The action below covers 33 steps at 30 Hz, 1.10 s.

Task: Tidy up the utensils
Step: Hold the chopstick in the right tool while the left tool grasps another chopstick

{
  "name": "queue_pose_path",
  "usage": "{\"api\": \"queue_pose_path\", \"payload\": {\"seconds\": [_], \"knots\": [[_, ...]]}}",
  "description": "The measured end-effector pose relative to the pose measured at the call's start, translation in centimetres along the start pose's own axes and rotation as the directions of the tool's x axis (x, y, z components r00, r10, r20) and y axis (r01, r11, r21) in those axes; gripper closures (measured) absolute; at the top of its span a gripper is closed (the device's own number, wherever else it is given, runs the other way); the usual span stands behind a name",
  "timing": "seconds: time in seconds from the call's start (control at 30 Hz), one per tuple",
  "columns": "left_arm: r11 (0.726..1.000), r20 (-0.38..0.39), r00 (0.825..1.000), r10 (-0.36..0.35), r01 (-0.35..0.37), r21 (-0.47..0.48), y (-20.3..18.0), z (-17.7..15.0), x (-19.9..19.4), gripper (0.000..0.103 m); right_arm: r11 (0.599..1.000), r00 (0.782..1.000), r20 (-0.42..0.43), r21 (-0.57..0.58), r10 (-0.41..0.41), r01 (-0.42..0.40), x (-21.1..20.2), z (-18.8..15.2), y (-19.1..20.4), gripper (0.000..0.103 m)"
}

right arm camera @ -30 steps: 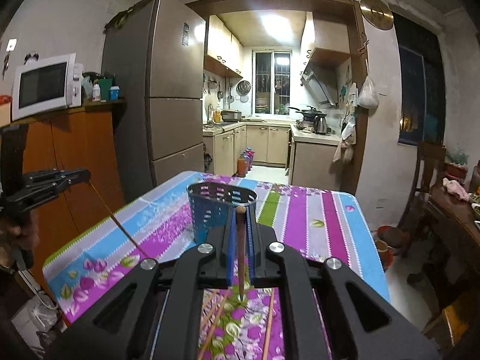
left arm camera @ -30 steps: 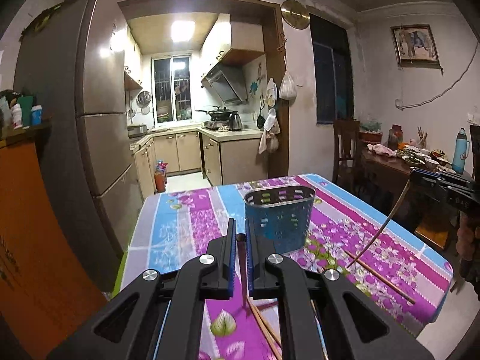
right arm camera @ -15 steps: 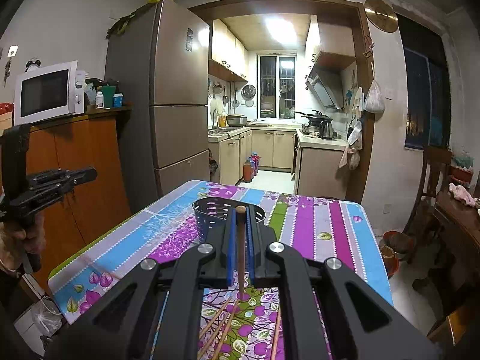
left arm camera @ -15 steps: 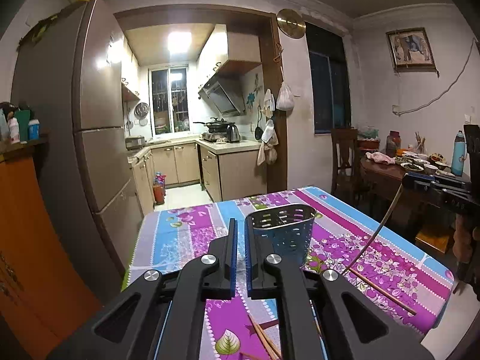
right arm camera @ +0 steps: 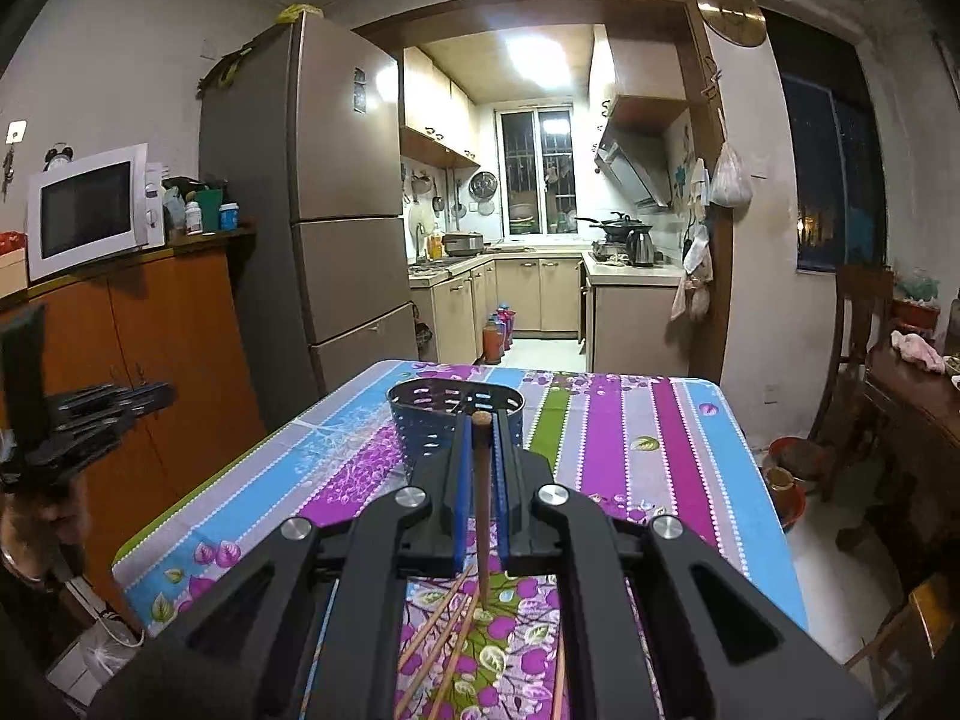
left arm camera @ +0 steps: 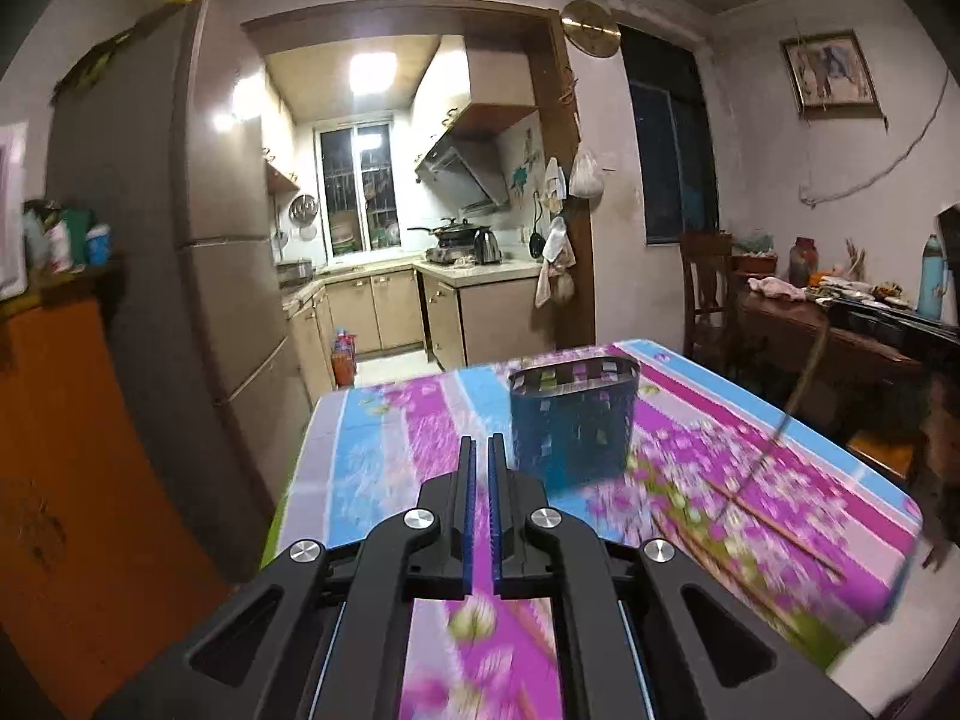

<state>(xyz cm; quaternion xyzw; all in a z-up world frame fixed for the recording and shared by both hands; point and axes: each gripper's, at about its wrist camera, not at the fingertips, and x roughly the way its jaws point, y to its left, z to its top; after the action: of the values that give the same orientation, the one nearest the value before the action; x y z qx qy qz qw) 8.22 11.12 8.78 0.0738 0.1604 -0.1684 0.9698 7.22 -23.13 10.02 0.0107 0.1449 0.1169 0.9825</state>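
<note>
Since the earlier frames, my left gripper (left arm camera: pixel 480 468) has swung sideways across the table (left arm camera: pixel 372 462): the blue utensil holder (left arm camera: pixel 573 420), which stood directly ahead of its jaws, now sits off to their right, and the left view is smeared by that motion. A chopstick that showed between the left jaws at the start is no longer there. The left jaws are clenched with nothing between the blue pads. I judge that this hand is free and heading off to fetch another piece.

My right gripper (right arm camera: pixel 480 450) has barely shifted. It is grasping one chopstick (right arm camera: pixel 480 480), held steeply, thick end up at the fingertips and thin end pointing down toward the cloth. In the right view the holder (right arm camera: pixel 420 426) lies just beyond those fingertips, partly hidden by them.

Container status:
- Holder: perforated blue metal, upright on the floral tablecloth. The part of its interior that shows appears empty; the rest is hidden behind the gripper.
- Loose chopsticks (right arm camera: pixel 438 630): several lie on the cloth below the right gripper, and at least one more (left arm camera: pixel 780 528) lies to the right in the left view.

Judgement: sorting is at an early stage; the gripped chopstick is not yet in the holder.
</note>
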Motion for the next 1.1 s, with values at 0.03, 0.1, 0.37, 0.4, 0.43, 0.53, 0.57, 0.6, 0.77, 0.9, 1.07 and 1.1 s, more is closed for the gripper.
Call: {"api": "queue_pose_path", "payload": {"seconds": [0.03, 0.1, 0.37, 0.4, 0.43, 0.53, 0.57, 0.6, 0.77, 0.9, 1.07, 1.1], "knots": [[1.0, -0.045, 0.999, -0.03, 0.029, -0.012, 1.0, -1.3, -1.7, 0.098, 1.0, 1.0, -0.003, -0.004, 0.008, -0.008, -0.3, -0.2, 0.1, 0.098], [0.999, -0.135, 0.99, -0.043, 0.04, -0.023, 2.2, -3.6, -4.3, 0.097, 1.0, 1.0, -0.013, -0.013, 0.025, -0.026, -0.7, -0.6, 0.3, 0.098], [0.97, -0.476, 0.847, -0.235, 0.173, -0.17, -1.6, -15.3, -10.7, 0.069, 0.994, 0.994, -0.012, 0.007, 0.105, -0.105, -2.7, -1.3, 1.5, 0.098], [0.965, -0.5, 0.828, -0.254, 0.186, -0.182, -2.6, -16.6, -10.7, 0.069, 0.993, 0.993, -0.011, 0.007, 0.116, -0.116, -3.1, -1.4, 1.9, 0.098], [0.967, -0.524, 0.813, -0.253, 0.191, -0.17, -3.7, -18.0, -10.8, 0.069, 0.993, 0.993, -0.009, 0.001, 0.119, -0.119, -3.4, -1.5, 2.2, 0.098], [0.976, -0.534, 0.818, -0.216, 0.161, -0.149, -5.2, -20.5, -11.1, 0.069, 0.992, 0.992, -0.002, -0.02, 0.126, -0.126, -4.6, -1.6, 2.8, 0.098], [0.978, -0.518, 0.831, -0.203, 0.143, -0.153, -5.1, -20.7, -11.2, 0.069, 0.992, 0.992, 0.0, -0.025, 0.123, -0.123, -4.9, -1.7, 2.9, 0.098], [0.982, -0.501, 0.848, -0.176, 0.117, -0.147, -5.1, -20.7, -11.1, 0.069, 0.993, 0.993, 0.002, -0.027, 0.119, -0.119, -5.1, -1.7, 2.9, 0.098], [0.989, -0.475, 0.869, -0.138, 0.099, -0.105, -5.7, -21.4, -10.1, 0.069, 0.994, 0.994, -0.001, -0.019, 0.105, -0.105, -6.0, -2.1, 2.8, 0.098], [0.988, -0.466, 0.872, -0.151, 0.116, -0.105, -6.1, -21.4, -9.5, 0.069, 0.996, 0.996, 0.002, -0.022, 0.091, -0.091, -6.4, -2.3, 2.8, 0.098], [0.988, -0.47, 0.869, -0.151, 0.114, -0.107, -6.1, -21.8, -8.9, 0.07, 0.996, 0.996, 0.004, -0.023, 0.091, -0.091, -6.5, -2.4, 2.8, 0.098], [0.988, -0.474, 0.869, -0.146, 0.107, -0.108, -6.1, -21.9, -8.7, 0.071, 0.995, 0.996, 0.003, -0.024, 0.092, -0.092, -6.6, -2.4, 2.9, 0.098]]}}
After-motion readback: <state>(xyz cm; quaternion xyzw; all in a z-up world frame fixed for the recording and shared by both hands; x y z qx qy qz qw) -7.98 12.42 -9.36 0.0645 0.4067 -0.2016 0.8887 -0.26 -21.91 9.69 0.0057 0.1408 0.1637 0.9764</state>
